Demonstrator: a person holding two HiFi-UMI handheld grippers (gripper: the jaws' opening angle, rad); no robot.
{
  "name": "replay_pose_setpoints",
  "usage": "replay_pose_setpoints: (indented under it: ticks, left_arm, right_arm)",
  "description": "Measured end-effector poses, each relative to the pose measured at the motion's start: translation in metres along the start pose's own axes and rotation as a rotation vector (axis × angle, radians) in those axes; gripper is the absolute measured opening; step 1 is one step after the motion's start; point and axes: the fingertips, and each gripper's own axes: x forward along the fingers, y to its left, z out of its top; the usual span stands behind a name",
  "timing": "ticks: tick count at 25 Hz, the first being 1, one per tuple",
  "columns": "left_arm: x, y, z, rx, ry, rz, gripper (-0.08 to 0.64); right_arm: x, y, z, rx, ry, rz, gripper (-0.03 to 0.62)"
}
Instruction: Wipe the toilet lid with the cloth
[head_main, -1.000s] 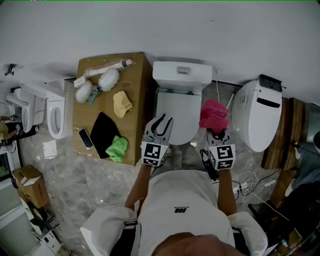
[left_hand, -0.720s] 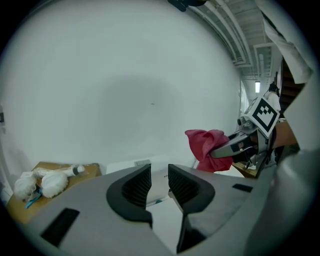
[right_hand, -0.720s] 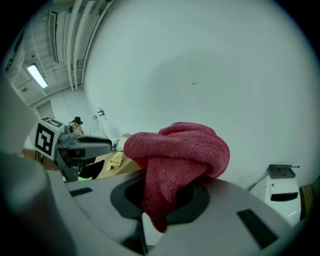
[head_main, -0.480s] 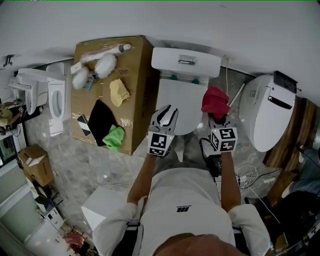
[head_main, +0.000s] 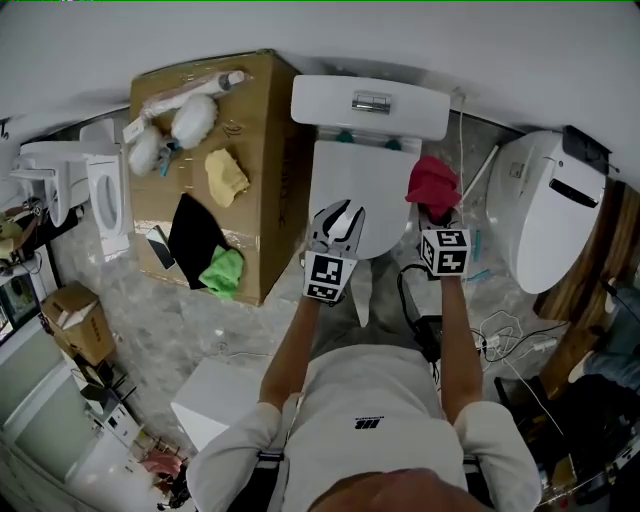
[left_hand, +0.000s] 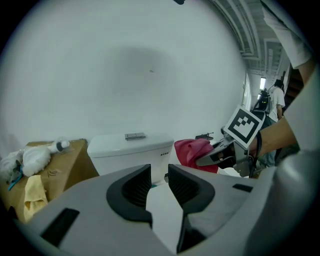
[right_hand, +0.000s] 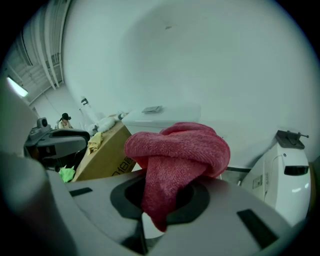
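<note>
Not much has moved since a second ago: the left gripper (head_main: 338, 212) has come in a little over the front of the lid (head_main: 372, 185), and the cloth (head_main: 432, 183) looks more bunched up.

Nearest are the person's two arms, held out in front. The left gripper hangs over the lid with its jaws a small way apart and nothing between them. It looks like it is just waiting, out of the way.

The right gripper (head_main: 437, 212) has its jaws closed tight on the cloth. It holds the cloth in the air by the lid's right edge, not on the lid yet. I think it is held there ready to come down and rub, so wiping has not begun.

Red and fuzzy like a towel, the cloth is folded into a soft, fat lump with one end tucked down between the jaws.

Under it, the lid is white, smooth, shiny and rounded. Behind that is the boxy white tank (head_main: 370, 105), then a plain white wall.
</note>
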Motion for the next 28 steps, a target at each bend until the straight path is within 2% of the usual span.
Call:
replay_pose_setpoints:
  ticks: [15, 28]
  left_arm:
    - [0.064, 0.013, -0.061, 0.009, 0.039, -0.137, 0.120]
    - [0.109, 0.043, -0.113, -0.011, 0.073, -0.157, 0.120]
  right_arm:
    - [0.086, -0.053, -0.064, 0.108, 0.117, -0.142, 0.066]
    - [0.159, -0.094, -0.097, 0.078, 0.194, -0.178, 0.066]
